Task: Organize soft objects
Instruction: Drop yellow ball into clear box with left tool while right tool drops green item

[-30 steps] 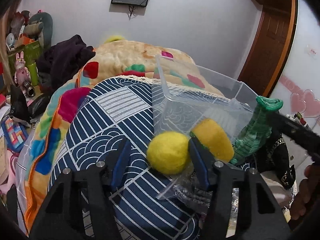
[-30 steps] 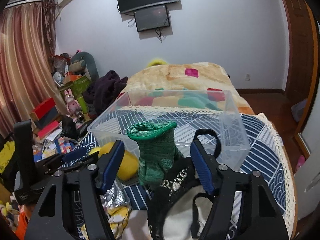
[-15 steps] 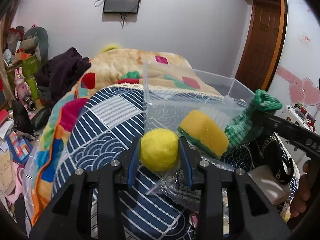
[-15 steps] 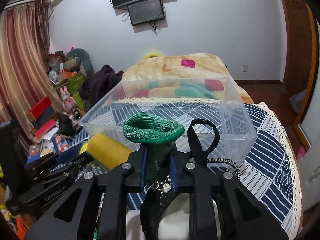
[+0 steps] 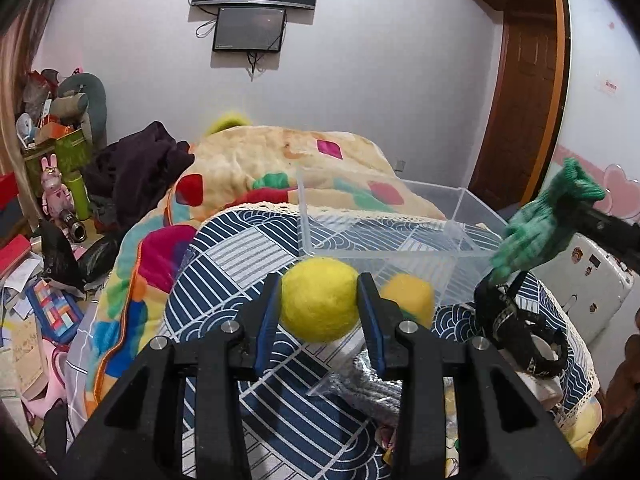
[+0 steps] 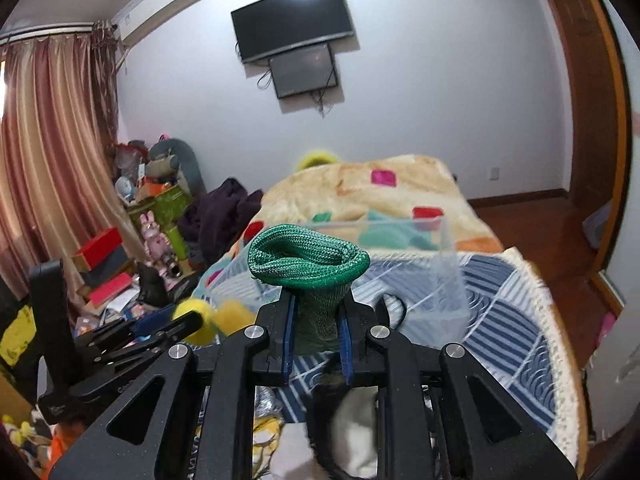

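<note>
Left gripper (image 5: 319, 306) clamps round yellow felt ball (image 5: 319, 300) before clear plastic bin (image 5: 472, 208) on bed. Right gripper (image 6: 316, 334) pinches green knitted glove (image 6: 308, 258), apparently lifted beside bin.

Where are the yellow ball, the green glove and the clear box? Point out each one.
yellow ball (image 5: 319, 301), left wrist view, middle of its front.
green glove (image 6: 307, 253), right wrist view, its rolled cuff.
clear box (image 5: 400, 257), left wrist view, near rim.
</note>
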